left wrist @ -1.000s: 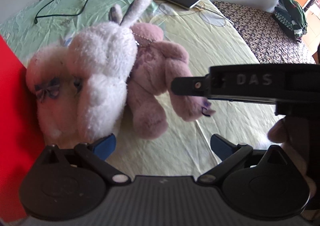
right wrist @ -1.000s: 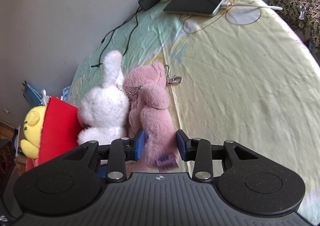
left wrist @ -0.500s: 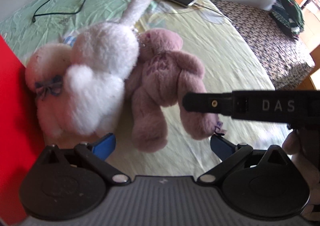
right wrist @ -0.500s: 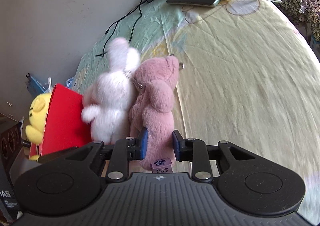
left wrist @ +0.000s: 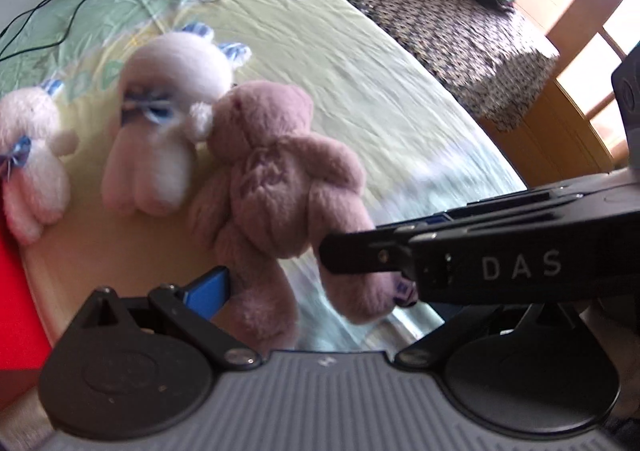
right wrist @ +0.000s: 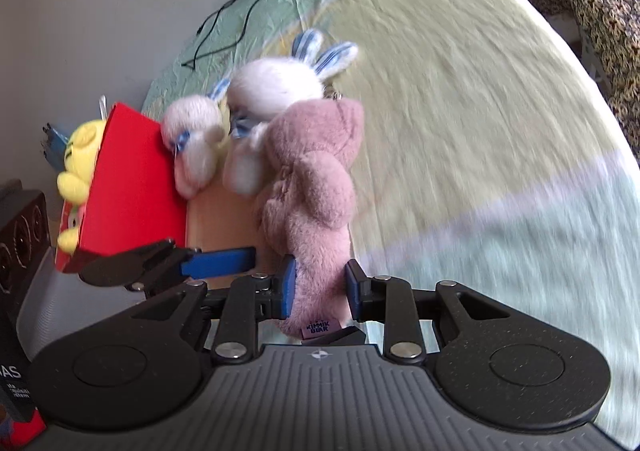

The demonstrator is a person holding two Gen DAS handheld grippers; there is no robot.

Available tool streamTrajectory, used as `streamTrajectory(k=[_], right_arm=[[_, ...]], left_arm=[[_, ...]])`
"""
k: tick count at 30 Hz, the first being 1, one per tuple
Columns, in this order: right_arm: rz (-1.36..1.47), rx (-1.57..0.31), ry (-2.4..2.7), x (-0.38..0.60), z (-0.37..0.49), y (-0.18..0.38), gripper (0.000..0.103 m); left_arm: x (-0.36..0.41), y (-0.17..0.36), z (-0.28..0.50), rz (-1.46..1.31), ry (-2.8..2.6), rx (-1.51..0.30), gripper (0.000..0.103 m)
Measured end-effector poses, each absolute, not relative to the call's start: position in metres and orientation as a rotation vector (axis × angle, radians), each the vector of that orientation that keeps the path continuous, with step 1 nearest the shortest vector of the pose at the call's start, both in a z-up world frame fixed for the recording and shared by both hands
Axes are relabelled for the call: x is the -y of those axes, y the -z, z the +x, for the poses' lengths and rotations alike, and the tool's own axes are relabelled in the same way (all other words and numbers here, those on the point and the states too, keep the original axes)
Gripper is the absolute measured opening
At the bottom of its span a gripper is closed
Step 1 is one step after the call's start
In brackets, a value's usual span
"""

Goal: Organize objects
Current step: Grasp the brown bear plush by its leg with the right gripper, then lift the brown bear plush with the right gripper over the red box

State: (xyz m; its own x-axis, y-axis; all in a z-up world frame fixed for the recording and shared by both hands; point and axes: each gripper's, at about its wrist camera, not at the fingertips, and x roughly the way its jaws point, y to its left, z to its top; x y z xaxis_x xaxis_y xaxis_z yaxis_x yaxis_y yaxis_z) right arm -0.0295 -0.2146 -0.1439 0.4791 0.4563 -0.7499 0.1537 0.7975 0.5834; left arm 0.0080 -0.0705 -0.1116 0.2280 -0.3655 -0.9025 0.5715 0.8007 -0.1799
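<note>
Where bear [right wrist: 308,187] hangs, bunnies [right wrist: 276,87] alongside

Bed sheet [right wrist: 460,123] pale yellow-green, wrinkled, filling most of both views. Plain grey wall [right wrist: 100,11] directly behind the bed's head end. Patterned dark cover [left wrist: 448,15] just beside the bed, on the side away from the wall. Wooden frame [left wrist: 560,123] past that cover, strong daylight beyond. Dark speaker-like box [right wrist: 22,235] low beside the bed.

Fluffy pink bear [right wrist: 308,187] upright, leg pinched, beside two white bunnies [right wrist: 276,91] against the red box [right wrist: 136,179].
</note>
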Motion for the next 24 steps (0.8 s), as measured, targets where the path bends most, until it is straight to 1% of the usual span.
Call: streamTrajectory(k=[5, 6, 7, 8, 9, 13, 19, 23, 24], right_arm=[[0.669, -1.056, -0.17, 0.221, -0.027, 0.145, 0.034], [0.668, -1.041, -0.16, 0.223, -0.025, 0.144, 0.036], [0.666, -1.025, -0.15, 0.227, -0.024, 0.142, 0.042], [0.666, -1.013, -0.143, 0.23, -0.021, 0.141, 0.045], [0.669, -1.001, -0.139, 0.234, -0.017, 0.141, 0.046], [0.701, -1.008, -0.127, 0.242, 0.0, 0.153, 0.047], [0.828, -1.013, -0.197, 0.244, 0.013, 0.165, 0.048], [0.863, -1.005, -0.244, 0.238, 0.02, 0.164, 0.04], [0.874, -1.006, -0.256, 0.237, 0.022, 0.163, 0.039]], left_arm=[[0.069, 0.111, 0.018, 0.175, 0.656, -1.181, 0.1], [0.069, 0.109, 0.02, 0.168, 0.655, -1.176, 0.1], [0.068, 0.107, 0.021, 0.163, 0.654, -1.17, 0.1], [0.069, 0.106, 0.024, 0.157, 0.656, -1.165, 0.1], [0.07, 0.106, 0.025, 0.151, 0.658, -1.164, 0.101], [0.077, 0.114, 0.036, 0.142, 0.65, -1.186, 0.101], [0.075, 0.124, 0.046, 0.142, 0.612, -1.215, 0.101], [0.072, 0.129, 0.052, 0.132, 0.596, -1.241, 0.101], [0.071, 0.13, 0.052, 0.136, 0.591, -1.243, 0.099]])
